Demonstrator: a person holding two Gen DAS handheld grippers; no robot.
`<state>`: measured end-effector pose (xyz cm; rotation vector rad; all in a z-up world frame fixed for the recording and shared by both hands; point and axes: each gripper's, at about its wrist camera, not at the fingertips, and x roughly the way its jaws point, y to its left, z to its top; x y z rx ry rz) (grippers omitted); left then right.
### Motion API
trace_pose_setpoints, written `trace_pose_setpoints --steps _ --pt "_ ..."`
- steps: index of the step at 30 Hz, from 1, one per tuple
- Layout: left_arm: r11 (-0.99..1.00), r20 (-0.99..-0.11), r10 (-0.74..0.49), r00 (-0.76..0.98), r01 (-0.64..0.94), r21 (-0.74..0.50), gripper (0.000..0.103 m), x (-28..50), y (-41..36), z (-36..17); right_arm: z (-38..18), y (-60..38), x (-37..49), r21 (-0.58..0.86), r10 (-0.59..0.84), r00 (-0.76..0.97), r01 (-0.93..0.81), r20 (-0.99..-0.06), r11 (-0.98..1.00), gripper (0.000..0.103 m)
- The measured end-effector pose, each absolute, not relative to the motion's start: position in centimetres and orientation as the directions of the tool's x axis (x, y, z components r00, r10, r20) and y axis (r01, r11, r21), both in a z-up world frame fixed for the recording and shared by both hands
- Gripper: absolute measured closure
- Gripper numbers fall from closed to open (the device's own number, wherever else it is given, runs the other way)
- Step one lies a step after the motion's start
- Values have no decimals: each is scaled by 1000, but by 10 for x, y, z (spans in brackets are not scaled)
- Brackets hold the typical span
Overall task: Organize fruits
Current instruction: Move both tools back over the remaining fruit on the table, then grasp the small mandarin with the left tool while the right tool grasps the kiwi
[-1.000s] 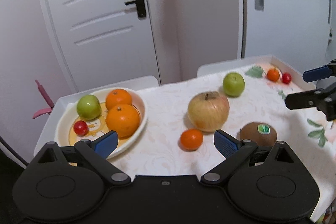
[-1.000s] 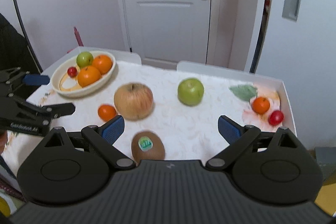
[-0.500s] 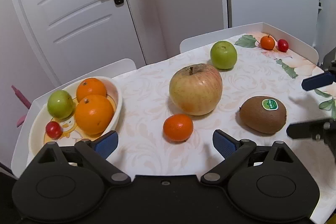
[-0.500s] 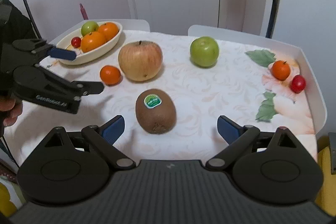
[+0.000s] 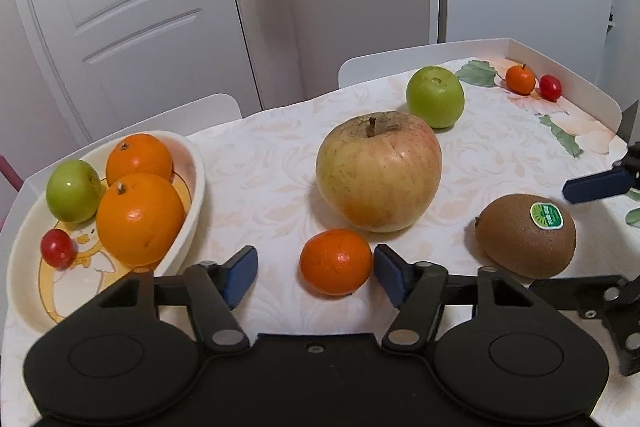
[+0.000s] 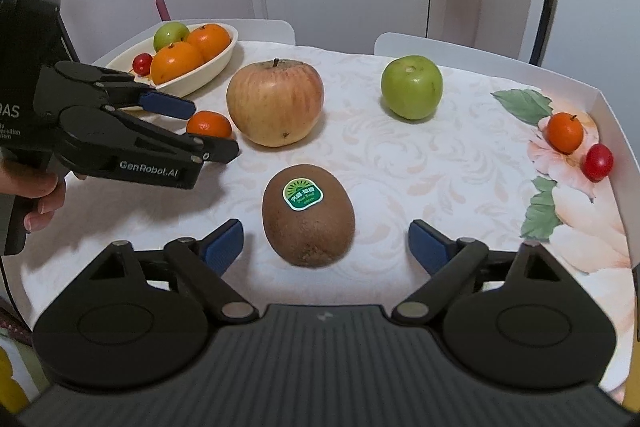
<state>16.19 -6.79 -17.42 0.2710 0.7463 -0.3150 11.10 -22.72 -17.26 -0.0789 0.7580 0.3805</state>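
Observation:
A cream bowl [image 5: 192, 187] at the left holds two oranges, a small green apple and a cherry tomato. My left gripper [image 5: 314, 273] is open around a small mandarin [image 5: 335, 262] on the cloth; its right pad is close to the fruit. My right gripper [image 6: 326, 247] is open with a brown kiwi [image 6: 308, 215] between its pads, not touching. A big red-yellow apple [image 5: 378, 171] and a green apple [image 5: 435, 96] lie behind. Another mandarin [image 6: 565, 132] and a cherry tomato [image 6: 597, 157] sit at the far right.
The table [image 6: 400, 155] has a floral cloth and a raised white rim [image 6: 616, 131] on the right. Two white chair backs stand behind it, before a white door [image 5: 132, 7]. The left gripper's body [image 6: 120, 143] crosses the right wrist view's left side.
Both grippers have moved forward and down toward the table. The left one has closed in around the small mandarin and narrowed; the right one has come up to the kiwi.

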Motion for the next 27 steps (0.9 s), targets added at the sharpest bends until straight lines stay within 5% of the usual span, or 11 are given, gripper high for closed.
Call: trace_pose_setpoints --steps 8,19,27 --pt "911 -705 -229 671 402 87 63 162 -69 -174 -176 -226 115 67 304 659 -360 -688 931 9" --pt "913 -695 -215 686 395 107 63 151 -67 -170 -175 -223 115 51 297 670 -360 -680 932 15" --pt "916 -679 -217 701 386 105 63 137 -61 -162 -174 -218 115 38 292 671 -366 -682 930 28"
